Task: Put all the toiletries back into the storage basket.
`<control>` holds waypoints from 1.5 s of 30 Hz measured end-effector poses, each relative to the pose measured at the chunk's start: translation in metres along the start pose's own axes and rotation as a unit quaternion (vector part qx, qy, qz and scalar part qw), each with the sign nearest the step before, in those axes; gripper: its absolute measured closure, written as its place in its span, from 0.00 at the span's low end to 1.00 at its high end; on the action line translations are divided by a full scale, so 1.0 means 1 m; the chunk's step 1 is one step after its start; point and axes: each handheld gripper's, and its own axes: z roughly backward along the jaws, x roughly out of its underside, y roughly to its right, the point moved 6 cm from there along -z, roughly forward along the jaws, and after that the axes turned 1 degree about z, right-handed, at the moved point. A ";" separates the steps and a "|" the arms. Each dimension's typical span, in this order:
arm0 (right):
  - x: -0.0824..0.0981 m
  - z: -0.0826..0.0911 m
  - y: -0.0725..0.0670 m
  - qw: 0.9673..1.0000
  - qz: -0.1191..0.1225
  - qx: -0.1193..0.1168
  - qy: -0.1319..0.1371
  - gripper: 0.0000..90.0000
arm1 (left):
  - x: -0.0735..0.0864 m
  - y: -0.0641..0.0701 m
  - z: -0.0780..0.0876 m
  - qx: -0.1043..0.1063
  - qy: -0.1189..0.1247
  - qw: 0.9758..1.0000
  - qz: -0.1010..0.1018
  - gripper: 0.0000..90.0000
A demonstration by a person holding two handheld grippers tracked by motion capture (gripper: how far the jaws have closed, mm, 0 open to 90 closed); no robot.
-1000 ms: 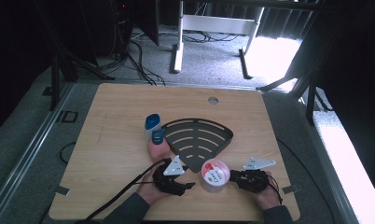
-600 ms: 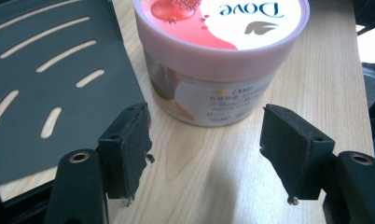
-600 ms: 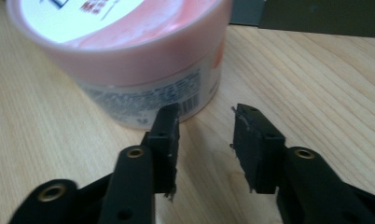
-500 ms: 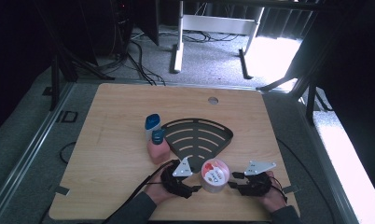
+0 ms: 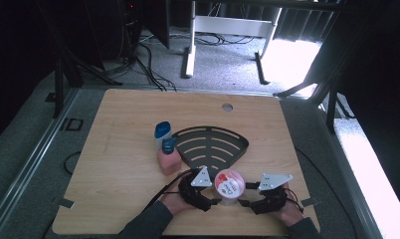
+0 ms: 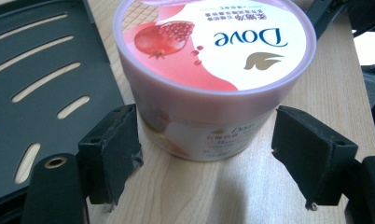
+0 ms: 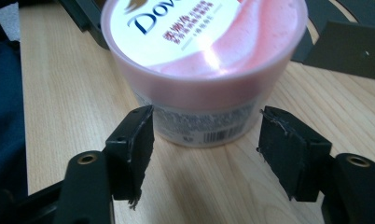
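Pink Dove tub (image 6: 213, 79) upright on wooden table (image 6: 335, 93), jaws just opening, black slotted tray (image 6: 41, 93) beside

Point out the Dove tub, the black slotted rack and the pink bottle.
Dove tub (image 6: 213, 42), left gripper view, on the lid's printed top.
Black slotted rack (image 5: 215, 144), high view, on its slotted floor.
Pink bottle (image 5: 168, 160), high view, on its pink body.

Pink tub (image 6: 209, 70): far rim cut by the top edge in the left gripper view, well beyond the fingers (image 6: 112, 154). Right gripper view: tub lid blurred and glared, far rim cut off; label print just past the fingers (image 7: 132, 144) too small to read. High view: bottles (image 5: 165, 147) labels unreadable.
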 end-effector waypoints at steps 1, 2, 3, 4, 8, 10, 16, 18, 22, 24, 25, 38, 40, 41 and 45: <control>-0.001 0.000 0.000 1.000 0.001 -0.001 0.001 0.36 | -0.001 0.000 -0.001 0.000 0.002 1.000 -0.001 0.26; -0.002 -0.001 -0.001 1.000 0.003 -0.003 0.002 0.35 | -0.001 0.000 -0.001 -0.001 0.003 1.000 -0.004 0.26; -0.003 -0.002 -0.001 1.000 0.004 -0.003 0.002 0.34 | -0.002 0.000 -0.003 -0.004 0.001 1.000 -0.005 0.24; -0.003 -0.003 -0.001 1.000 0.007 -0.003 0.001 0.32 | -0.003 0.001 -0.004 0.002 0.003 1.000 -0.003 0.21; -0.005 -0.004 0.000 1.000 0.012 -0.004 0.002 0.30 | -0.004 0.000 -0.008 0.002 0.002 1.000 -0.008 0.18; -0.005 -0.004 -0.001 1.000 0.013 -0.002 0.001 0.30 | -0.005 -0.001 -0.009 0.003 0.002 1.000 -0.009 0.16; -0.008 -0.004 -0.001 1.000 0.015 -0.001 0.003 0.26 | -0.004 0.000 -0.011 -0.005 -0.006 1.000 -0.023 0.16; -0.009 -0.005 -0.001 1.000 0.018 0.000 0.002 0.25 | -0.004 0.000 -0.011 -0.008 -0.007 1.000 -0.028 0.16; -0.009 -0.005 -0.001 1.000 0.014 -0.001 0.003 0.25 | -0.004 0.001 -0.011 -0.010 -0.006 1.000 -0.027 0.16; -0.009 -0.005 -0.001 1.000 0.016 0.001 0.002 0.25 | -0.004 0.001 -0.011 -0.011 -0.004 1.000 -0.025 0.15; -0.009 -0.005 -0.001 1.000 0.017 0.002 0.003 0.25 | -0.006 0.001 -0.010 -0.009 0.000 1.000 -0.024 0.15; -0.010 -0.004 -0.004 1.000 0.028 0.013 -0.002 0.25 | -0.007 0.003 -0.010 -0.009 0.001 1.000 -0.019 0.15; -0.010 -0.003 -0.004 0.999 0.028 0.014 -0.002 0.25 | -0.007 0.003 -0.010 -0.009 0.000 1.000 -0.020 0.15; -0.010 -0.003 -0.004 0.999 0.029 0.015 -0.002 0.25 | -0.008 0.004 -0.009 -0.012 -0.002 1.000 -0.023 0.15; -0.010 -0.003 -0.005 0.999 0.029 0.017 -0.006 0.24 | -0.009 0.005 -0.009 -0.014 -0.005 1.000 -0.026 0.15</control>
